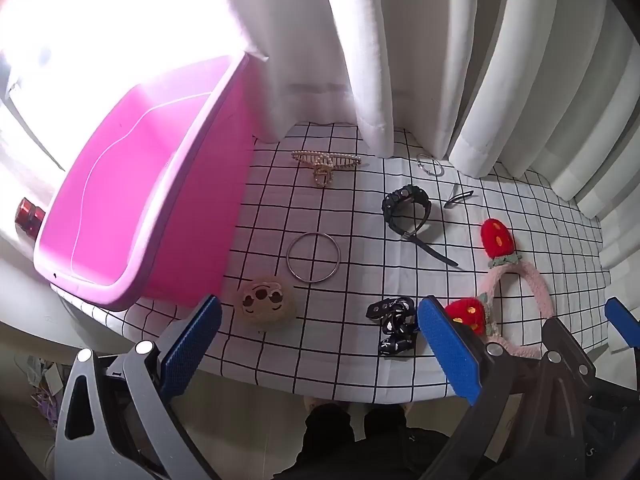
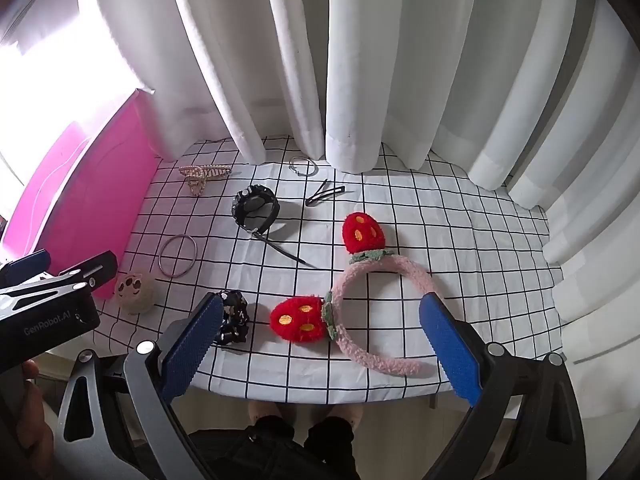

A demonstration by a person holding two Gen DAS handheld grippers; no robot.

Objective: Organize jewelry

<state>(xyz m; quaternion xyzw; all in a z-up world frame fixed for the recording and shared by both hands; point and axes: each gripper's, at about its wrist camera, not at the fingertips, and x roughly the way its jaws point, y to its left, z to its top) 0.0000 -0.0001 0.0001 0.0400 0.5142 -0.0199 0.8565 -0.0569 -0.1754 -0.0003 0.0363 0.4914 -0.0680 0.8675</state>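
Observation:
Accessories lie on a grid-patterned cloth (image 1: pixel 352 364): a pearl hair claw (image 1: pixel 326 162), a metal bangle (image 1: pixel 313 256), a black watch (image 1: pixel 408 206), a small silver ring (image 1: pixel 429 165), a black hair clip (image 1: pixel 458 199), a round beige plush clip (image 1: pixel 267 300), a black printed scrunchie (image 1: pixel 394 326) and a pink strawberry headband (image 2: pixel 384 304). A pink bin (image 1: pixel 120 200) stands at the left. My left gripper (image 1: pixel 320 344) is open and empty above the front edge, between the plush clip and the scrunchie. My right gripper (image 2: pixel 320 344) is open and empty over the headband's near side.
White curtains (image 2: pixel 352 64) hang along the back and right of the table. A red object (image 1: pixel 29 215) sits left of the bin. The person's legs (image 1: pixel 340 440) show below the table's front edge.

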